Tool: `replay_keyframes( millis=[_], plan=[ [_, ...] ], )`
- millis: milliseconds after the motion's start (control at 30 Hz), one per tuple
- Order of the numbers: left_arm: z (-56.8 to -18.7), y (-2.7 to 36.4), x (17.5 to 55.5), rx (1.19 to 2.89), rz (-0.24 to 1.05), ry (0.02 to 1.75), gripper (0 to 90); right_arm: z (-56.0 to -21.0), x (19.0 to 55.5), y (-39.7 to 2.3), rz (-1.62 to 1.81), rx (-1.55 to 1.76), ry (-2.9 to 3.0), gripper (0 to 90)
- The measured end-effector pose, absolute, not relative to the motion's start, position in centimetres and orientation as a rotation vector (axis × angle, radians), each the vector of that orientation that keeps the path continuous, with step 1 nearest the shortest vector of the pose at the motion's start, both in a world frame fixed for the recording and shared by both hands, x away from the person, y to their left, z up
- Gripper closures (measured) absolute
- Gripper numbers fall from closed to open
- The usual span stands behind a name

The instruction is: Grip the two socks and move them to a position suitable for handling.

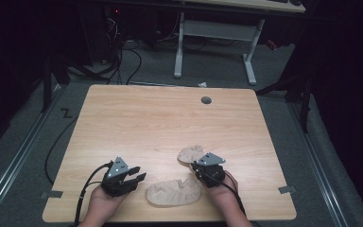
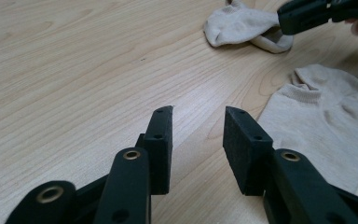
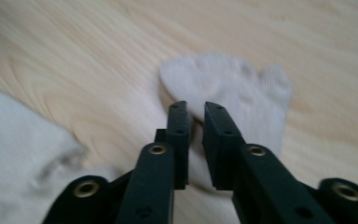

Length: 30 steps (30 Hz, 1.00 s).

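Two beige ankle socks lie on the wooden table (image 1: 170, 113) near its front edge. The flat sock (image 1: 174, 191) lies between my two hands; in the left gripper view this flat sock (image 2: 321, 121) is just right of the jaws. The crumpled sock (image 1: 190, 153) lies a little farther back. My left gripper (image 1: 139, 176) (image 2: 198, 109) is open over bare wood, holding nothing. My right gripper (image 1: 194, 165) (image 3: 195, 106) hangs over the crumpled sock (image 3: 228, 88), its jaws a narrow gap apart and not pressing on the fabric. The left gripper view also shows the crumpled sock (image 2: 242, 25) with the right gripper (image 2: 307, 14) at its edge.
A grey cable hole (image 1: 206, 100) sits near the table's far edge. Beyond the table stands a white desk frame (image 1: 215, 30), with cables on the floor at the far left (image 1: 123, 56). Tape patches mark the floor at the front corners (image 1: 52, 194).
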<state>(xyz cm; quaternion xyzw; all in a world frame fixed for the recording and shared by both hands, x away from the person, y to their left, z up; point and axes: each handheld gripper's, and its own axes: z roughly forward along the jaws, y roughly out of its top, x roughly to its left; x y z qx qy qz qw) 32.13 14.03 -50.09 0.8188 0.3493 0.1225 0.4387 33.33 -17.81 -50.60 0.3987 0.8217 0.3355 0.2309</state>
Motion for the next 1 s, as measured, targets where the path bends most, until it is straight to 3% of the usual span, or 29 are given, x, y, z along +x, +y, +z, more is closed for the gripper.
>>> replay_keyframes(
  millis=[233, 367, 467, 600, 1000],
  plan=[
    [-50.1, 14.2, 32.2, 2.033, 0.295, 0.876, 63.0, -50.4, 36.4, -14.2, 0.893, 1.089, 2.32, 62.6],
    [-50.1, 14.4, 32.2, 2.024, 0.295, 0.883, 63.0, -51.6, 38.1, -13.1, 0.812, 1.108, 2.365, 59.8],
    [-50.1, 14.6, 32.1, 2.022, 0.295, 0.887, 62.7, -52.1, 38.6, -13.1, 0.805, 1.107, 2.356, 66.5],
    [-50.0, 14.6, 32.0, 2.022, 0.297, 0.882, 62.7, -52.0, 38.7, -13.2, 0.768, 1.111, 2.346, 84.7],
    [-50.1, 14.6, 32.3, 2.024, 0.295, 0.892, 62.7, -48.7, 36.6, -15.8, 0.994, 1.105, 2.198, 85.4]
  ],
)
